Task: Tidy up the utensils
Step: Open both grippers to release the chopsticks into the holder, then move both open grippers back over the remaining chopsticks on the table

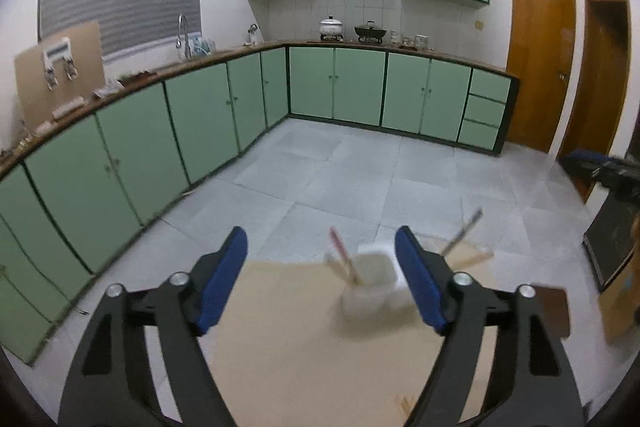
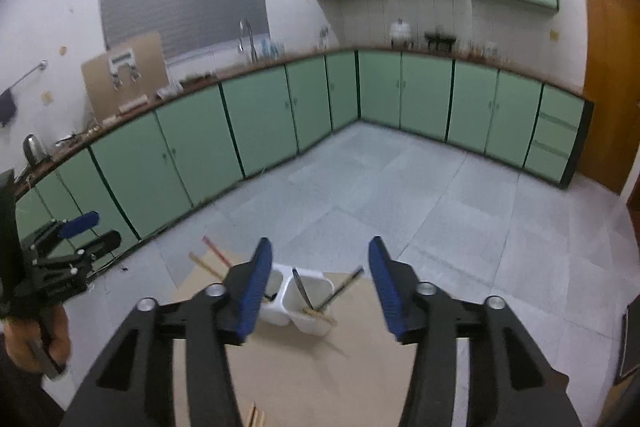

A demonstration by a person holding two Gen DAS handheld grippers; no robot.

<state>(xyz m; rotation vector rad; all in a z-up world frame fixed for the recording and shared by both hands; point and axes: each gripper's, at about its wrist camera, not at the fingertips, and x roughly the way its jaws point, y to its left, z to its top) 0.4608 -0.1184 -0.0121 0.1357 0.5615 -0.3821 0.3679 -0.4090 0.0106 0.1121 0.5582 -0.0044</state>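
Hovering over the tan table (image 2: 304,379) with both sets of fingers spread and nothing between them, I judge this to be the approach before a first pick. My left gripper (image 1: 321,247) stands wide, my right gripper (image 2: 316,259) somewhat less so, and neither touches anything. The white two-cup holder (image 2: 298,301) stands near the table's far edge, roughly midway along it; a dark spoon-like utensil (image 2: 300,287) and a pair of chopsticks (image 2: 340,287) lean in its right cup, and more sticks (image 2: 216,259) lean out of the left cup, over the far edge. A few loose wooden sticks (image 2: 256,417) lie at the near edge, under my right gripper. To do this well I should pick one item at a time, line my fingers across its shaft rather than along it, and close only once it sits squarely between the pads. The holder looks light, so a sideways nudge could tip it off the far edge. Beyond that edge lies open grey floor (image 1: 360,171), so there is ample room ahead; the green cabinets (image 1: 132,155) stand well apart to the left. My two grippers are close to each other, so I keep them from crossing.
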